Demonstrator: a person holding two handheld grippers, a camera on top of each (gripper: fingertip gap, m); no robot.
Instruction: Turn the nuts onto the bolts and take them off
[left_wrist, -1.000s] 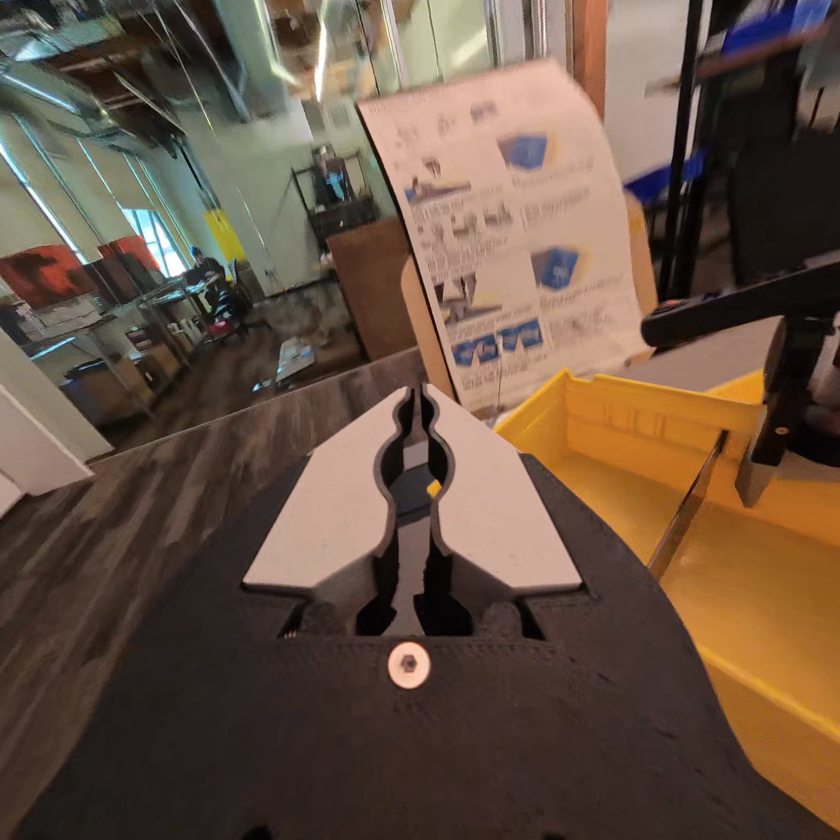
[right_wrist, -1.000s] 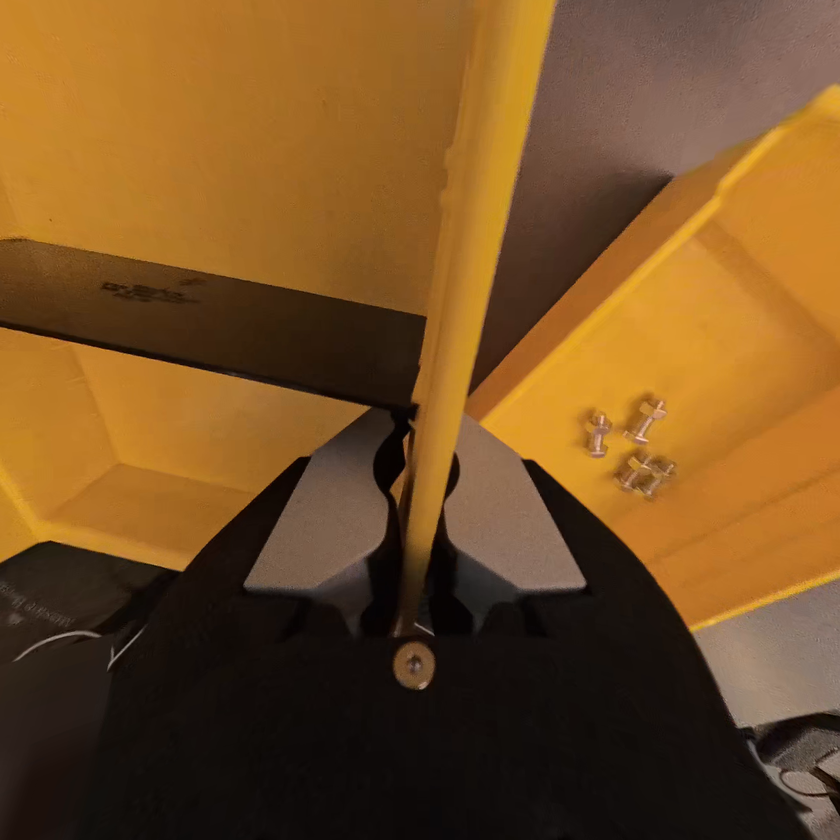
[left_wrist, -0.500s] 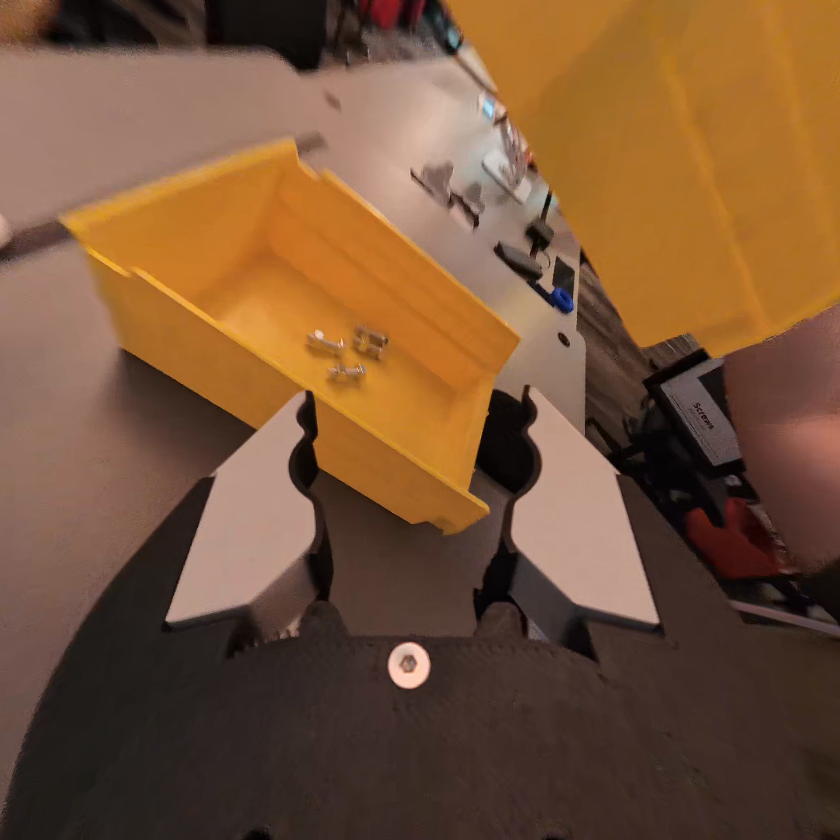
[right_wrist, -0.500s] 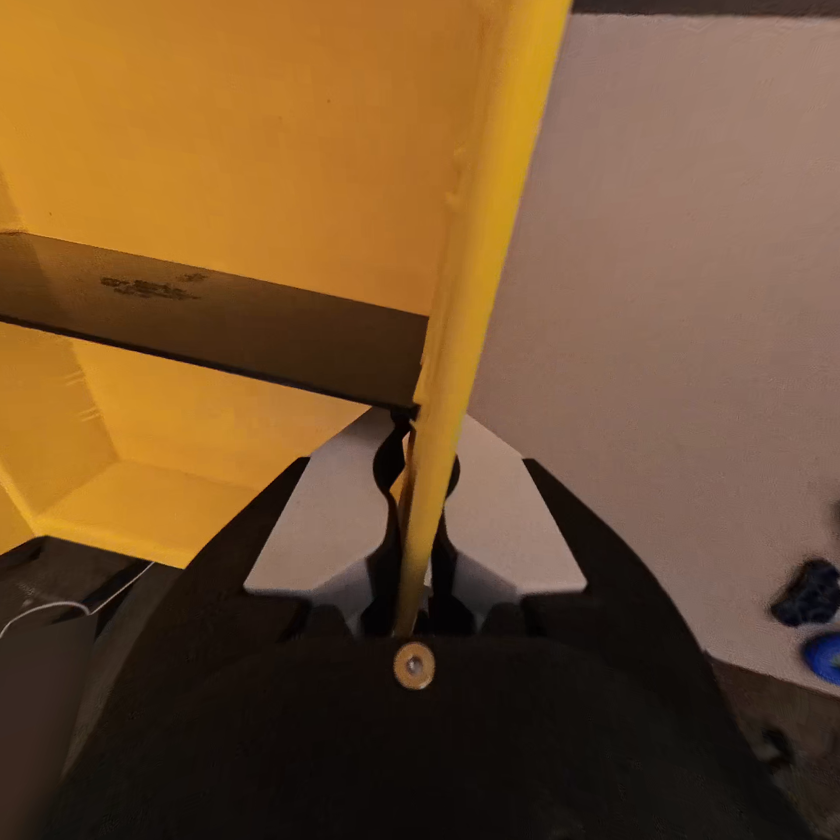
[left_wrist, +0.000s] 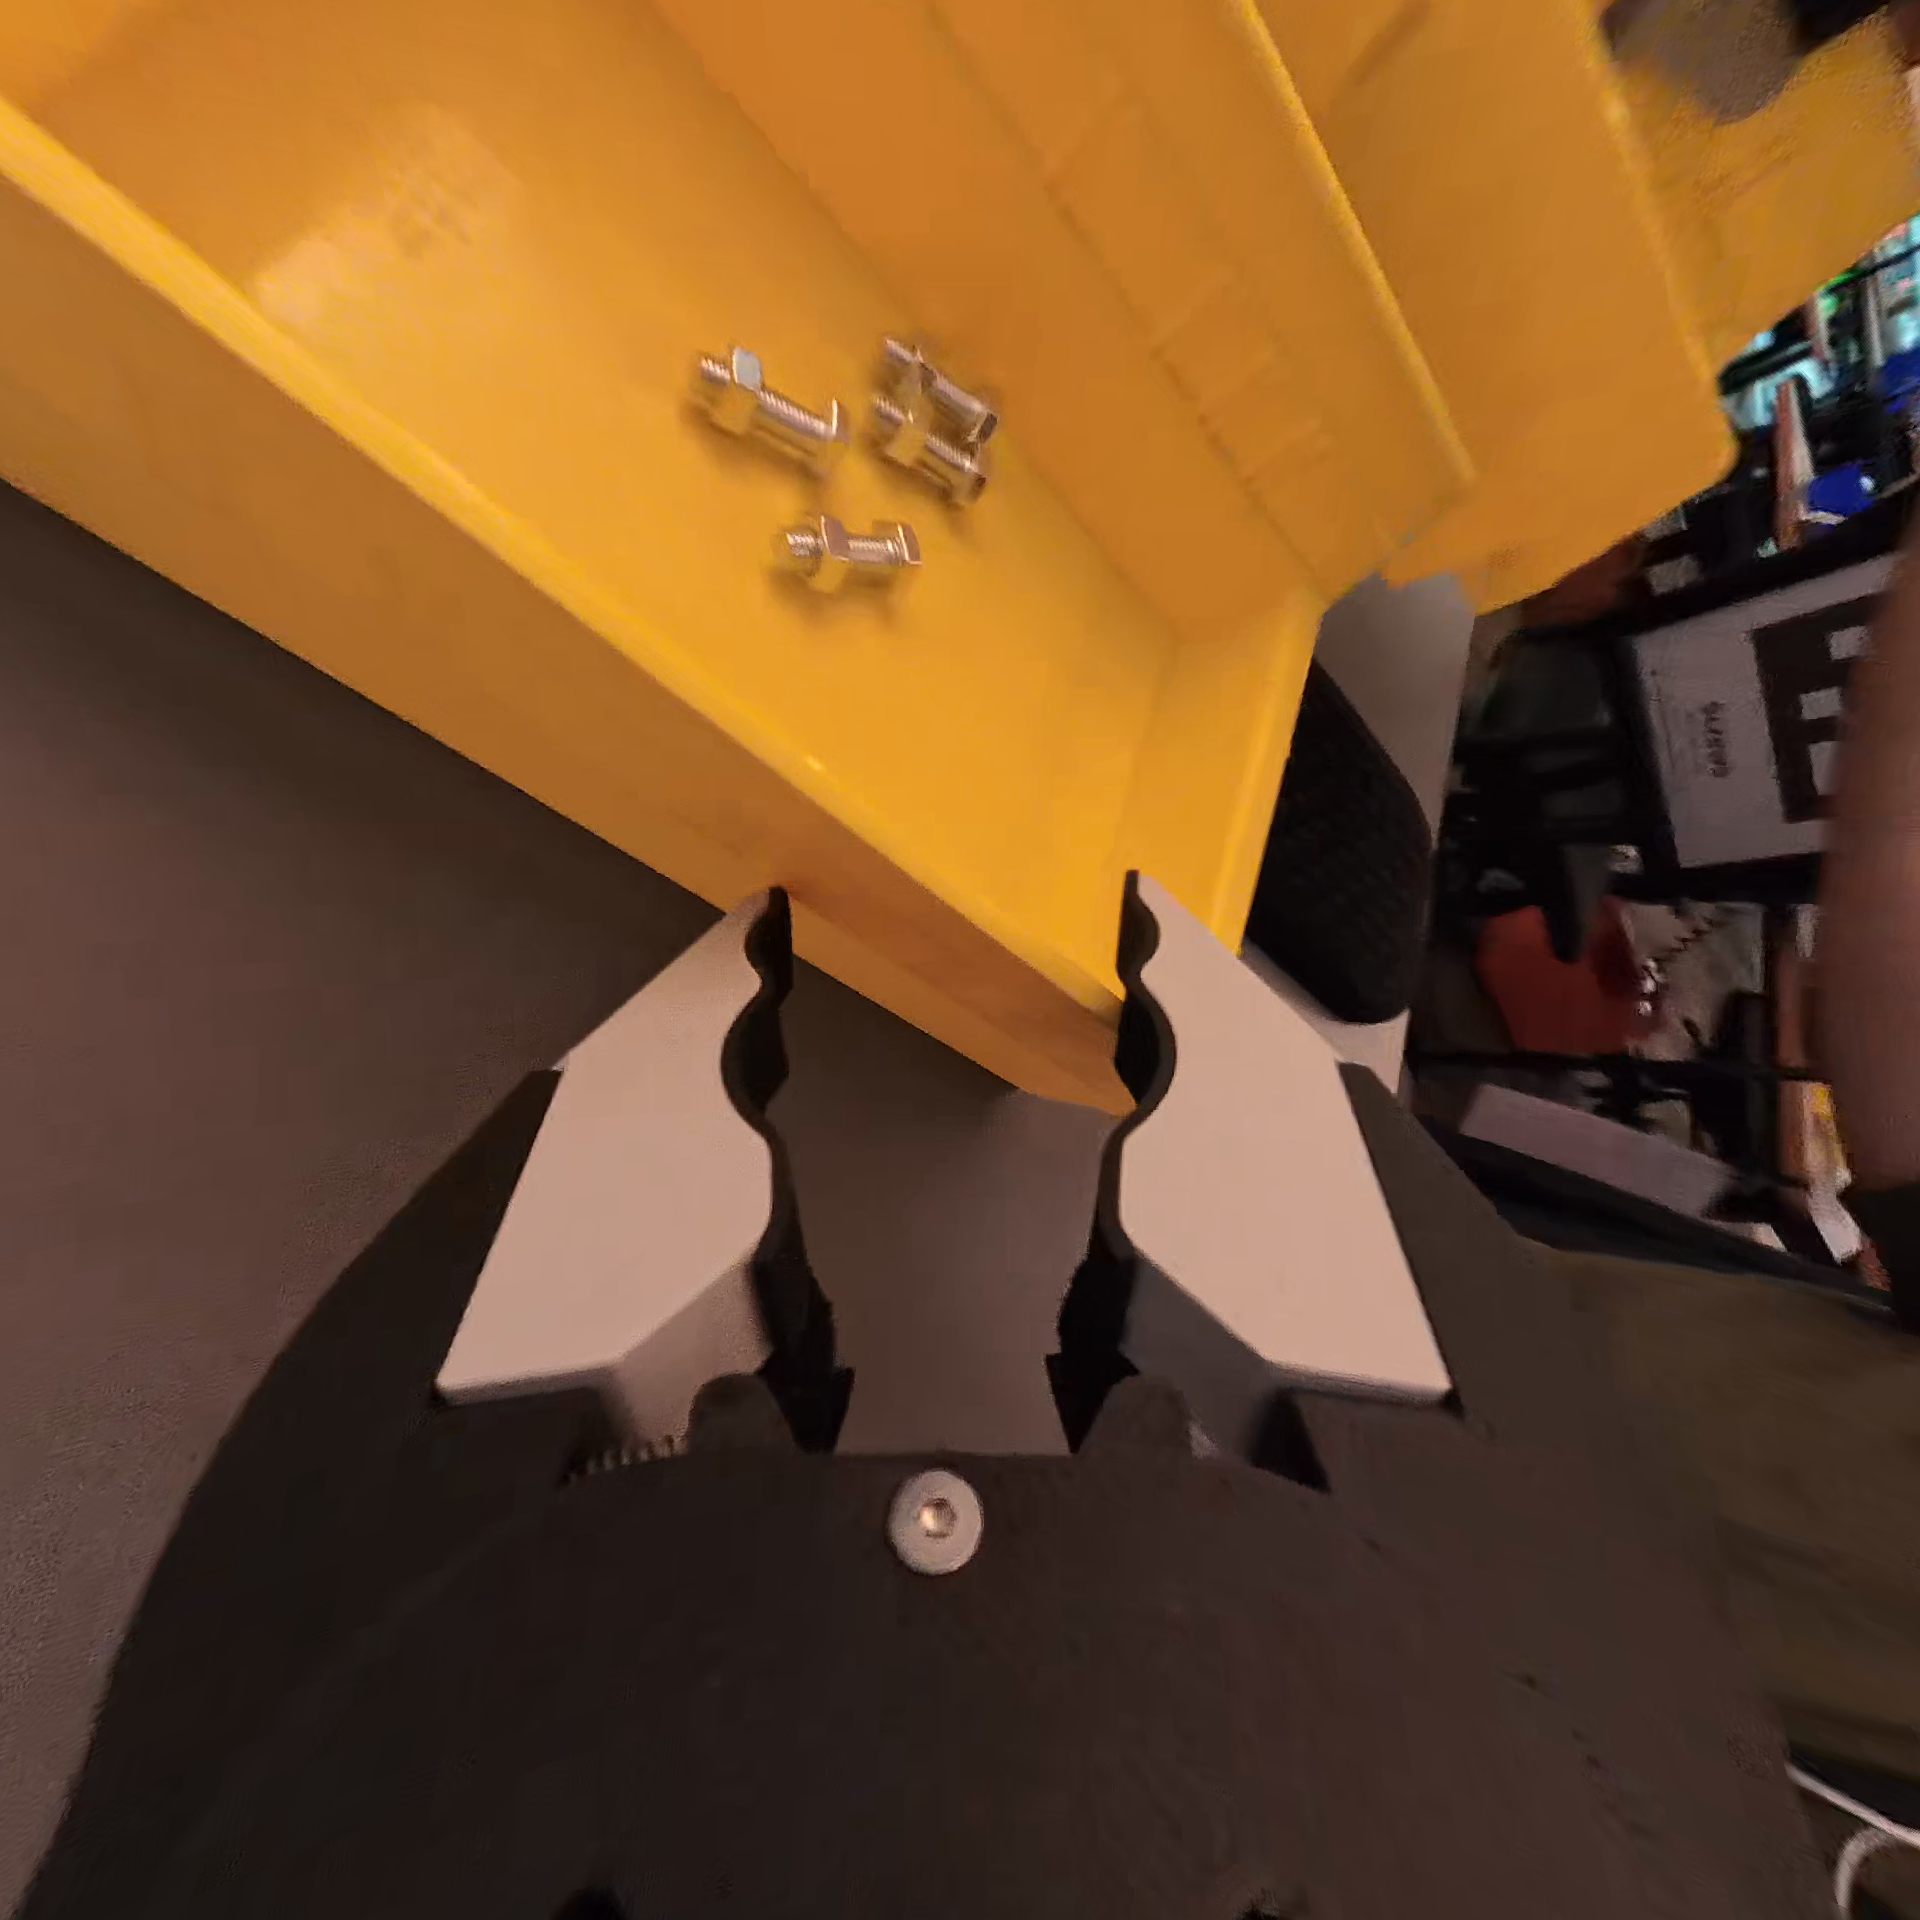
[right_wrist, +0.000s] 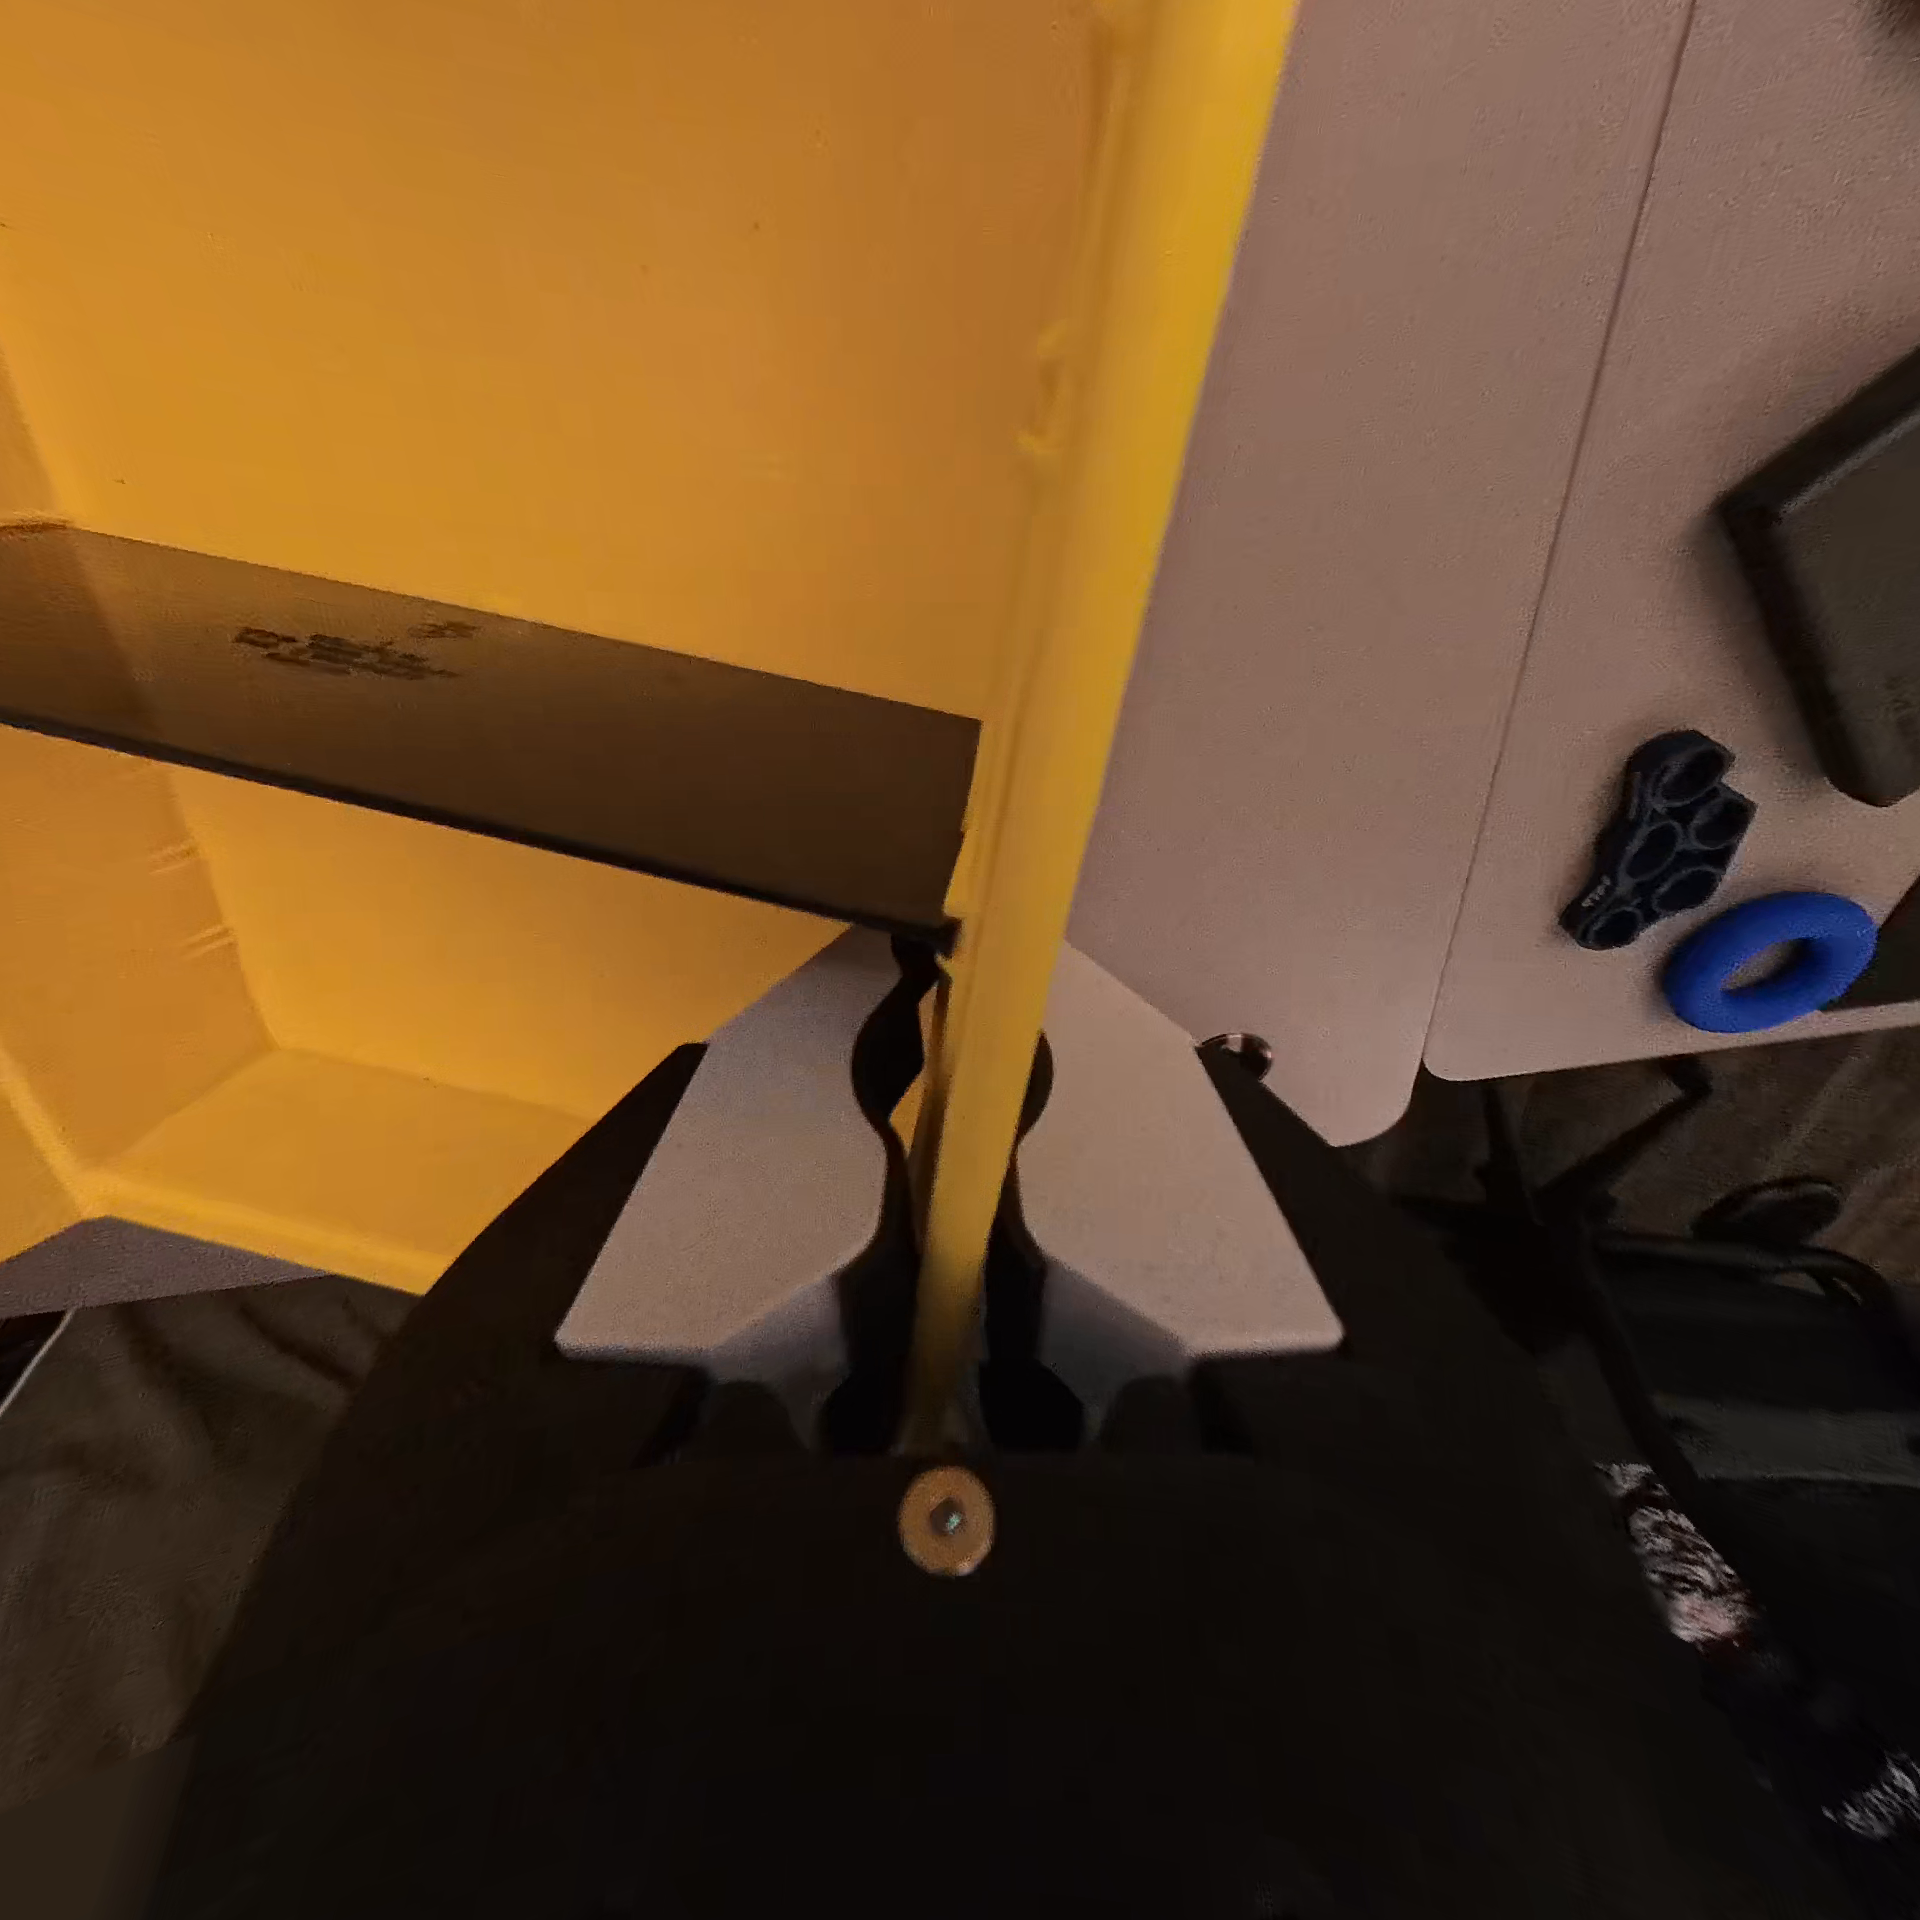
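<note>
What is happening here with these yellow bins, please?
A person works with two hand-held tongs. The right tongs are shut on the side wall of a divided yellow bin, holding it above a grey table. The left tongs are open, at the near corner of a second yellow bin that holds a few bolts with nuts on them. No bolt has been picked up yet.
</note>
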